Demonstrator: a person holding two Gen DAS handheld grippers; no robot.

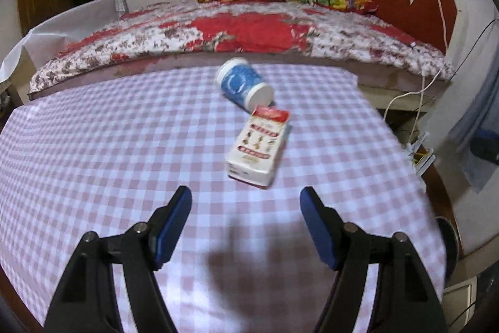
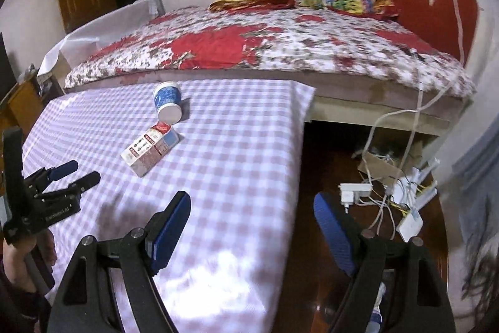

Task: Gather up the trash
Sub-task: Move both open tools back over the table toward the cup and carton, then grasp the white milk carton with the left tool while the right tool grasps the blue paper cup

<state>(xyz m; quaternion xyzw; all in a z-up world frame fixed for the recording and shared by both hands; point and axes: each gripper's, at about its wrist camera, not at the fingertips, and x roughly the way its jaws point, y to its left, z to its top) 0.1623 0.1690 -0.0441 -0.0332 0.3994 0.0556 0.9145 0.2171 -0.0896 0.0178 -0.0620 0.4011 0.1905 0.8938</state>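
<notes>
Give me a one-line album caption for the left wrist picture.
Open left tool hovers over a checked tablecloth, facing a tipped paper cup and small carton.

Both wrist cameras look steeply down over the checked table [image 1: 93,145] toward the bed [image 1: 249,30] at the far side. The left view sits over the table; the right view hangs at its right edge [image 2: 299,145], showing floor. Both share the cup [image 1: 243,83] and carton [image 2: 149,152].

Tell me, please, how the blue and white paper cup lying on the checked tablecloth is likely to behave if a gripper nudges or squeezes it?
The paper cup lies on its side, so a nudge would probably roll it in a curve. It looks thin-walled and light, so a firm squeeze may crush it. The carton right beside its base might block rolling that way.
</notes>
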